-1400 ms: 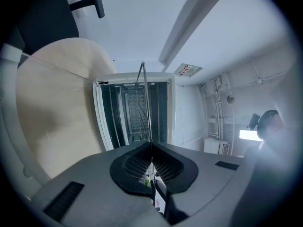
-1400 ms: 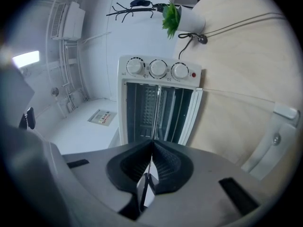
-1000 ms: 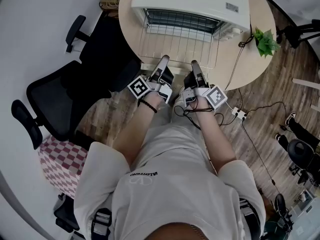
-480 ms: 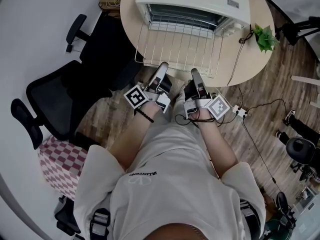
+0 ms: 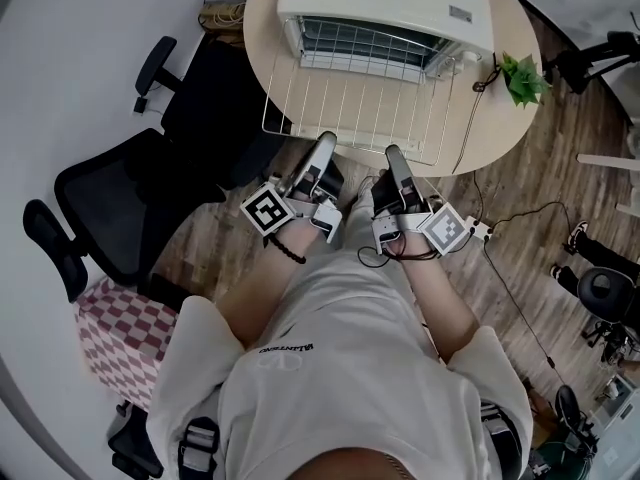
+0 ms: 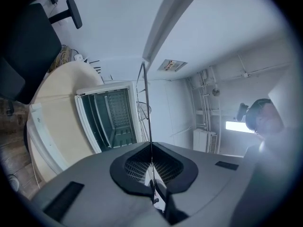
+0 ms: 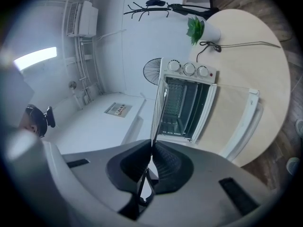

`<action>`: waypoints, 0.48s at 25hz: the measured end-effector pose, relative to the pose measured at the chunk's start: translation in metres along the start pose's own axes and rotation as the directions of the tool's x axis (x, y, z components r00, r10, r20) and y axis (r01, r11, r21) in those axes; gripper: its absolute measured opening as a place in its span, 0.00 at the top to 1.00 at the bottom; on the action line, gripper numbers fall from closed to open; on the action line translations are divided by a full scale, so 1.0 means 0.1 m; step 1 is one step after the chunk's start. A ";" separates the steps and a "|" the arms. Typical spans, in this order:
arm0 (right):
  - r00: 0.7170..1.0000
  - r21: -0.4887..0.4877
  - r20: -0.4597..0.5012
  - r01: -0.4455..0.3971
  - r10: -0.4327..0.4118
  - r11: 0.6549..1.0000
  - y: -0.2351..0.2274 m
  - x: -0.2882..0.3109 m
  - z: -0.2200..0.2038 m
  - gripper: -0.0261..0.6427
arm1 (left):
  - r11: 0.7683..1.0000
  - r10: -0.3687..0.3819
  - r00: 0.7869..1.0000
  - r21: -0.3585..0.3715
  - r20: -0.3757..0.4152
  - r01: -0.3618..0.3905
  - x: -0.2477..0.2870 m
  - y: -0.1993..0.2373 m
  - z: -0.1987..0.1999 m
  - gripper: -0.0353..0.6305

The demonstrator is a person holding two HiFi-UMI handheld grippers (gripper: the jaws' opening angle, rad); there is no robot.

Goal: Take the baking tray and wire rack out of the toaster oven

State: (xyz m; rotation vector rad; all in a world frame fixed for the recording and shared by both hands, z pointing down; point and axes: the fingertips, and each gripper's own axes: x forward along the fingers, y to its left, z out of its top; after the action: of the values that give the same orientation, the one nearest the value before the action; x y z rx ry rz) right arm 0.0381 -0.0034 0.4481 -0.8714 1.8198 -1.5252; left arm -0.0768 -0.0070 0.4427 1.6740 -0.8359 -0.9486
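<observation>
A wire rack (image 5: 360, 103) hangs level above the round table, its far edge by the mouth of the white toaster oven (image 5: 395, 8). My left gripper (image 5: 325, 144) is shut on the rack's near edge at the left, and my right gripper (image 5: 393, 156) is shut on the same edge at the right. In the left gripper view the rack (image 6: 146, 103) is a thin edge-on line running out of the gripper (image 6: 151, 157). The right gripper view shows the rack (image 7: 157, 115) the same way, leaving the gripper (image 7: 152, 157). The oven cavity (image 6: 111, 119) stands open; I make out no baking tray.
The oven door (image 7: 241, 122) lies folded down on the beige table (image 5: 500, 118). A small potted plant (image 5: 525, 76) and a cable sit at the table's right. Black office chairs (image 5: 130, 188) stand left, a checkered stool (image 5: 115, 323) lower left, a power strip (image 5: 478, 230) on the floor.
Both grippers have drawn back toward the person and risen, carrying the wire rack farther out of the oven. The jaws stay shut on it.
</observation>
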 end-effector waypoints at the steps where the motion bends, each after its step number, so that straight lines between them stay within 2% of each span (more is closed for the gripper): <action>1: 1.000 -0.007 -0.002 -0.006 0.006 1.000 0.05 0.02 0.02 0.94 | 1.000 -0.006 1.000 0.004 0.003 0.006 0.03 -0.04 0.02 0.94; 12: 0.999 -0.057 0.016 -0.039 0.040 0.998 0.34 0.44 0.47 0.94 | 0.999 -0.045 0.998 0.019 0.039 0.044 0.61 -0.23 0.25 0.94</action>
State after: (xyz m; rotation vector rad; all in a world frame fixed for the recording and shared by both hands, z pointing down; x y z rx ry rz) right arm 0.0456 -0.0621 0.4056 -0.8670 1.8653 -1.4439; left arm -0.0694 -0.0643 0.4035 1.7004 -0.8389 -1.0107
